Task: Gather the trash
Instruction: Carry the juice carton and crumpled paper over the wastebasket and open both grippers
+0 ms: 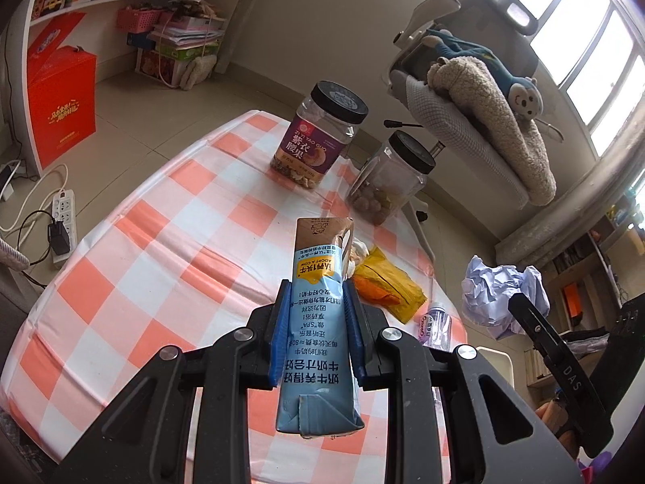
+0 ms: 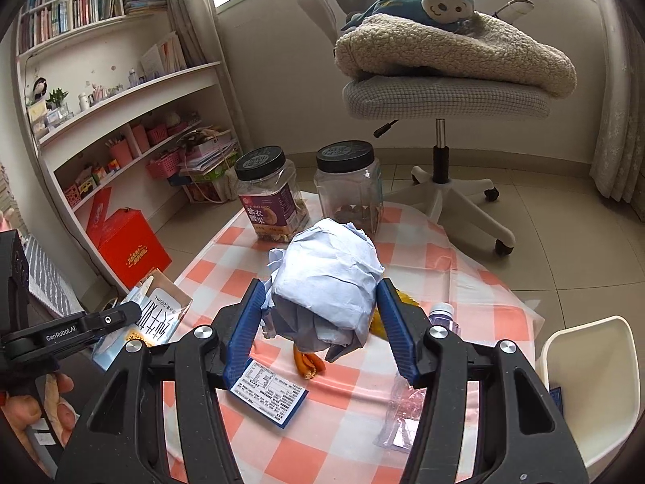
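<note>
the left gripper point(image 1: 316, 314) is clamped on a pale blue milk carton point(image 1: 318, 322), its blue pads pressing both sides and the carton's brown top pointing toward twelve o'clock over the table point(image 1: 161, 242) with the orange-and-white checked cloth. the right gripper point(image 2: 322, 318) is closed around a ball of crumpled pale blue paper point(image 2: 328, 278), the pads against its flanks and the ball lifted clear of the cloth.

in the left wrist view a yellow wrapper point(image 1: 389, 286) lies at about two o'clock from the carton, with a small clear bottle point(image 1: 435, 322) just beyond it toward three. two black-lidded jars stand at the far edge: the labelled jar point(image 1: 318, 137) at twelve and the plain jar point(image 1: 391, 177) at one.

in the right wrist view a blue-edged label card point(image 2: 268, 397) lies on the cloth at seven o'clock from the paper, a crushed clear bottle point(image 2: 407, 407) at five, and a white bin point(image 2: 596, 387) stands off the table at four.
</note>
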Demonstrator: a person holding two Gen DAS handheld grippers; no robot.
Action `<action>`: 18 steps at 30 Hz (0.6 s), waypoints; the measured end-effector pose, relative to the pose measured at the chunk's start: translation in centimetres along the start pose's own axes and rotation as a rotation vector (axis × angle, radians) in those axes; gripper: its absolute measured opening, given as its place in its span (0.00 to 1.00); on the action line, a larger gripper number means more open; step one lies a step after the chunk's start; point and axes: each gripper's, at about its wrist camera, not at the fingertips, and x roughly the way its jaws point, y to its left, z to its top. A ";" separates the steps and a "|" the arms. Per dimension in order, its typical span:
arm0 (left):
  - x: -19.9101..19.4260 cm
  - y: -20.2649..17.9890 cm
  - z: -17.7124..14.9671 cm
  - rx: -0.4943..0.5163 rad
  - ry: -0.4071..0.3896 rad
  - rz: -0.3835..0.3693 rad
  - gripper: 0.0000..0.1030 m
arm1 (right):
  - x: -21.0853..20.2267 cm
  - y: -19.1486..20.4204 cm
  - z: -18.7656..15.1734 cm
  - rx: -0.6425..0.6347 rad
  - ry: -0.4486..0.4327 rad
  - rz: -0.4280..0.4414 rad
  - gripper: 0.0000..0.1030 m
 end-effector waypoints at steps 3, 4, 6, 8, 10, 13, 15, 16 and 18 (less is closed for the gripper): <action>0.2 -1.3 -0.2 0.016 -0.001 -0.012 0.25 | -0.8 -1.0 0.1 0.015 -0.017 -0.011 0.53; 0.3 -1.7 -0.2 0.020 -0.002 -0.016 0.25 | -1.1 -1.4 0.1 0.020 -0.022 -0.014 0.53; 0.4 -2.5 -0.3 0.029 0.000 -0.025 0.25 | -1.6 -2.0 0.0 0.023 -0.029 -0.027 0.53; 0.7 -3.3 -0.5 0.039 0.003 -0.032 0.25 | -2.1 -2.6 -0.2 0.027 -0.034 -0.041 0.53; 0.9 -4.1 -0.7 0.051 0.009 -0.043 0.25 | -2.5 -3.3 -0.3 0.037 -0.035 -0.054 0.53; 1.3 -5.5 -1.1 0.074 0.015 -0.057 0.25 | -3.3 -4.5 -0.3 0.051 -0.042 -0.078 0.53; 1.5 -6.6 -1.5 0.099 0.016 -0.061 0.25 | -3.8 -5.4 -0.4 0.057 -0.045 -0.098 0.53; 1.7 -7.1 -1.7 0.110 0.017 -0.063 0.25 | -4.1 -5.9 -0.4 0.061 -0.049 -0.112 0.53; 1.9 -8.2 -2.2 0.128 0.021 -0.071 0.25 | -4.7 -6.9 -0.6 0.073 -0.057 -0.135 0.53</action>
